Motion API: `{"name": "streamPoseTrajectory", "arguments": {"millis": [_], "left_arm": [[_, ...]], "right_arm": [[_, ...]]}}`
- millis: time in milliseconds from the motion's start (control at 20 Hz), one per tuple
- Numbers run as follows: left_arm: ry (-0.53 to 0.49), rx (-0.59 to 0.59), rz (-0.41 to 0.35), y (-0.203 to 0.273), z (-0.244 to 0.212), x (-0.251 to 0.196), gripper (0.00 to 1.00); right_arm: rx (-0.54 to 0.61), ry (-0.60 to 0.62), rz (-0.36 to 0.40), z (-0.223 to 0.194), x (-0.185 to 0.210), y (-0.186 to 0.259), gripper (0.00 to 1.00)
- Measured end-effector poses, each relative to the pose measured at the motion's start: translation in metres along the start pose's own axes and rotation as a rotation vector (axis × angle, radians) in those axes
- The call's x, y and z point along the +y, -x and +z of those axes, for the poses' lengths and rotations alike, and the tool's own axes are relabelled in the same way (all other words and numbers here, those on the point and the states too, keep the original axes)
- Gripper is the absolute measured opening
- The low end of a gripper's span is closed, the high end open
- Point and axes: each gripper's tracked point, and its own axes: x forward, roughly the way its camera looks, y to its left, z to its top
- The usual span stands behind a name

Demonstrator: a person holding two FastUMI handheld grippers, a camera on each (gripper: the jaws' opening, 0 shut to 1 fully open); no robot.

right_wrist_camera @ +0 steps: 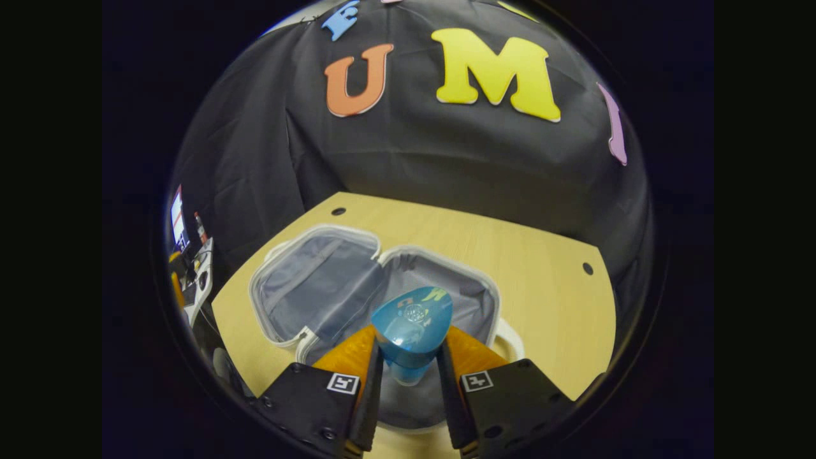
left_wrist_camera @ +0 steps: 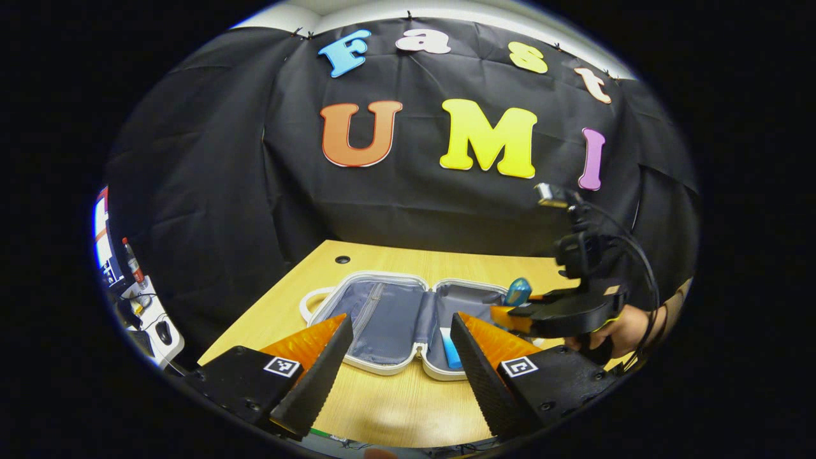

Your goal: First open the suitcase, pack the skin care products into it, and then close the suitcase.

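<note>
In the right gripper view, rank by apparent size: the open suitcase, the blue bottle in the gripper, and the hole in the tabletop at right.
1. Suitcase, the largest.
2. Blue bottle, inflated by sitting close to the camera, between the right gripper fingers.
3. Table hole, the smallest.

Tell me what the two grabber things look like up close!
Each gripper, left and right, has two wedge-shaped fingers with ridged inner faces on chunky black blocks, each block carrying a small square black-and-white marker. In the left gripper view, the right one has black cables looping above.

recording booth – black cloth wall, wooden table
</note>
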Motion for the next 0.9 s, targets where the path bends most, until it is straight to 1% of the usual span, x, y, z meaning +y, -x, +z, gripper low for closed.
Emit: {"name": "streamPoseTrajectory", "arguments": {"millis": [100,150,200,300,350,550,700,800,900], "left_arm": [[-0.015,-0.016,-0.006,0.003,0.001,0.0,0.98],[-0.02,-0.019,-0.009,0.005,0.001,-0.001,0.98],[-0.019,-0.025,-0.008,0.005,0.002,0.001,0.98],[-0.009,-0.021,-0.01,0.004,0.001,0.004,0.98],[-0.004,-0.019,-0.007,0.003,0.0,0.005,0.98],[0.038,-0.002,-0.008,-0.002,-0.007,0.009,0.98],[0.045,0.014,0.007,-0.007,-0.009,0.021,0.98],[0.055,0.025,0.015,-0.009,-0.012,0.029,0.98],[0.072,0.031,0.02,-0.011,-0.014,0.034,0.98]], "right_arm": [[0.071,-0.021,-0.028,-0.022,-0.001,-0.009,0.41],[0.108,-0.044,-0.038,-0.031,-0.003,-0.013,0.39],[0.146,-0.068,-0.051,-0.041,-0.005,-0.017,0.41],[0.225,-0.105,-0.089,-0.058,-0.012,-0.023,0.41],[0.217,-0.128,-0.097,-0.053,-0.014,-0.024,0.41],[0.263,-0.164,-0.139,-0.046,-0.018,-0.042,0.41],[0.292,-0.216,-0.172,-0.042,-0.023,-0.061,0.41],[0.321,-0.259,-0.19,-0.044,-0.026,-0.071,0.41],[0.376,-0.301,-0.208,-0.055,-0.028,-0.08,0.41]]}}
